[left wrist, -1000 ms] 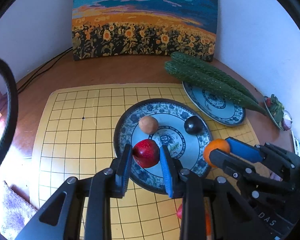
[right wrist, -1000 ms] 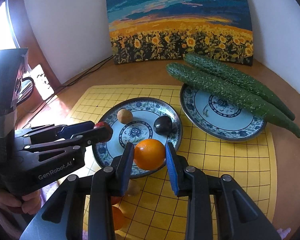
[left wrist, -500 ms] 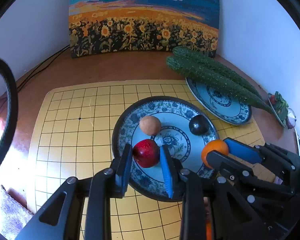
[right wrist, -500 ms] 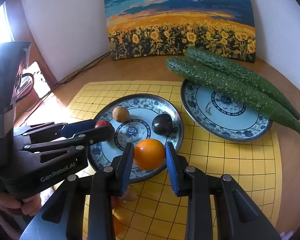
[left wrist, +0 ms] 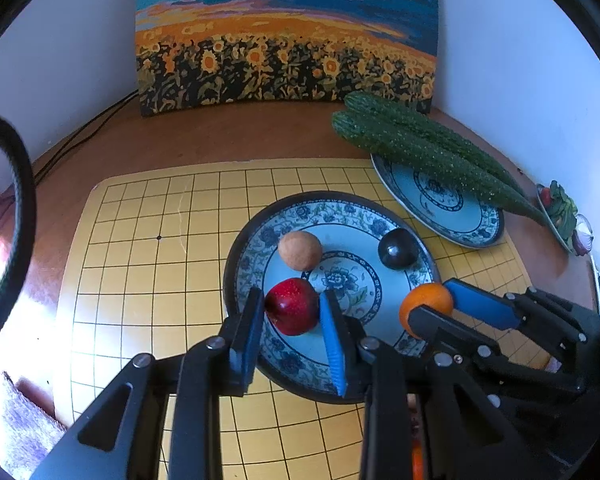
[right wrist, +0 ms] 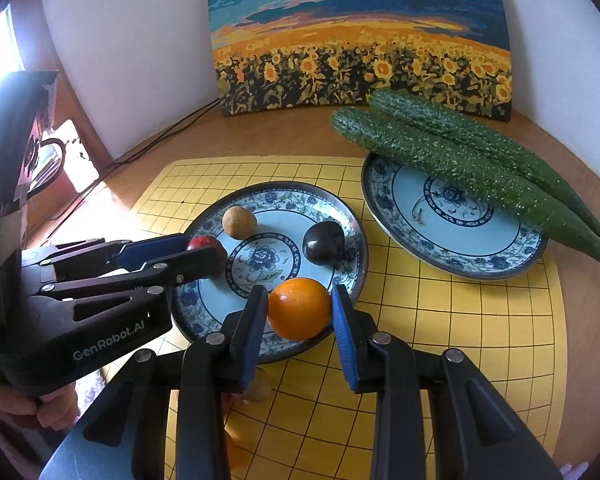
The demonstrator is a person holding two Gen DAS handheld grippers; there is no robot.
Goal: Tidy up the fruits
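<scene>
A blue-patterned plate (left wrist: 240, 256) (right wrist: 356, 240) on the yellow grid mat holds a round tan fruit (left wrist: 300, 250) (right wrist: 239, 222) and a dark plum (left wrist: 398, 248) (right wrist: 324, 242). My left gripper (left wrist: 292, 308) (right wrist: 204, 250) is shut on a red fruit (left wrist: 292, 312) (right wrist: 200, 242) just above the plate's near left part. Over the plate's near right rim, my right gripper (right wrist: 299, 304) (left wrist: 432, 304) is shut on an orange (right wrist: 299, 314) (left wrist: 426, 308). Whether either fruit rests on the plate I cannot tell.
A second patterned plate (right wrist: 452, 240) (left wrist: 480, 224) at the right carries two long cucumbers (right wrist: 460, 160) (left wrist: 420, 148). Two small fruits, one tan (right wrist: 260, 388) and one orange (right wrist: 232, 452), lie on the mat under the right gripper. A sunflower painting (right wrist: 360, 40) leans on the back wall.
Both grippers keep their hold on their fruits. The views have drifted only slightly, with the plates now a touch nearer and further right in the left wrist view.
</scene>
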